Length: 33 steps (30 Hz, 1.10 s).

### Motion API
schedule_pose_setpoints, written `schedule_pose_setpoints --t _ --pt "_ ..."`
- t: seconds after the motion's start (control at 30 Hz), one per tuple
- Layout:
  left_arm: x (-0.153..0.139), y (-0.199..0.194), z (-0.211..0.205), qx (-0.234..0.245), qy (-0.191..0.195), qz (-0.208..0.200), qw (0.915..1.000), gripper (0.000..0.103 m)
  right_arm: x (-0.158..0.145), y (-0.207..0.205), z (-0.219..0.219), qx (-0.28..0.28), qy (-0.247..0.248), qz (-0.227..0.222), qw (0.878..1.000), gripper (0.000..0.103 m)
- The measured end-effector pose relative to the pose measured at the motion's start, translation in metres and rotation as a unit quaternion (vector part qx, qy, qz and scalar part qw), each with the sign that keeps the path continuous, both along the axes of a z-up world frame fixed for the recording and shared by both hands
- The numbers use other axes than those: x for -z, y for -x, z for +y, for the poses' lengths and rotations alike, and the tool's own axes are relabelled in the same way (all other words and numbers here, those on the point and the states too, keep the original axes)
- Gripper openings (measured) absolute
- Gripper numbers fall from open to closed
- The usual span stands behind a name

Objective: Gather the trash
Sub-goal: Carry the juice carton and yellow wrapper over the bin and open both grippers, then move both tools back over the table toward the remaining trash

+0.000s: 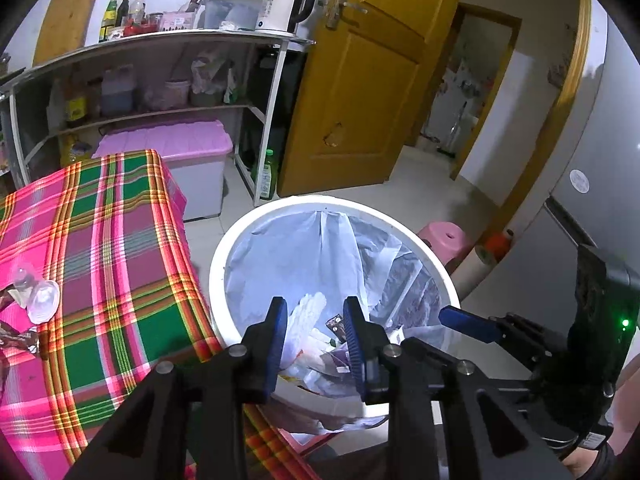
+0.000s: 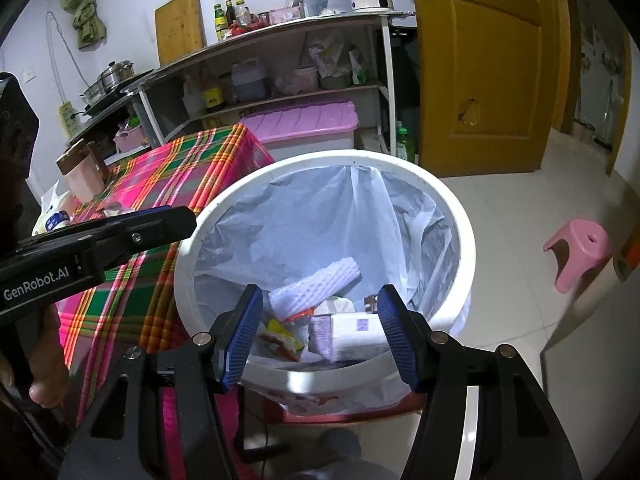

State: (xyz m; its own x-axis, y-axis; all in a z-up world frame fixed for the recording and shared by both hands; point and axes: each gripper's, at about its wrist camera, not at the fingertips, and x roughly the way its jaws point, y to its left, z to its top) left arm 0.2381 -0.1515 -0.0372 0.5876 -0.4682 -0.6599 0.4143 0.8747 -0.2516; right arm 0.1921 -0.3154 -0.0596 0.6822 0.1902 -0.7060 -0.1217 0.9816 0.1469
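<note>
Left wrist view: the left gripper (image 1: 316, 322) hangs over the white bin (image 1: 218, 264), jaws slightly apart with nothing between them; wrappers (image 1: 18, 338) lie on the plaid tablecloth (image 1: 120, 240). Right wrist view: the right gripper (image 2: 320, 328), jaws spread wide and empty, above the bin's trash (image 2: 344, 330); a pink stool (image 2: 578, 250) stands on the floor.

Left gripper (image 1: 316, 320) pitched steeply downward, blue pads (image 1: 278, 332) parted by a narrow gap – nothing pressed between them. Right gripper (image 2: 320, 320) likewise angled down, jaws spread wide and empty, just beside the left one. Bare hand (image 2: 44, 364) wrapped around the left gripper's handle – thumb visible.
</note>
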Motion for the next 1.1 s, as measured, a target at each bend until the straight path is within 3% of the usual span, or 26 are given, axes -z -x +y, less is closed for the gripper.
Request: schedule_pose_setpoints --t 0.6,1.1 --pt "-0.021 0.045 0.03 -0.027 0.009 -0.025 0.9993 0.029 -0.03 0.029 0.02 -0.025 -0.005 -0.042 0.999 0.06" --pt "-0.027 0.092 0.087 -0.101 -0.017 -0.058 0.9931 0.029 -0.033 0.055 0.069 -0.098 -0.002 -0.057 0.994 0.062"
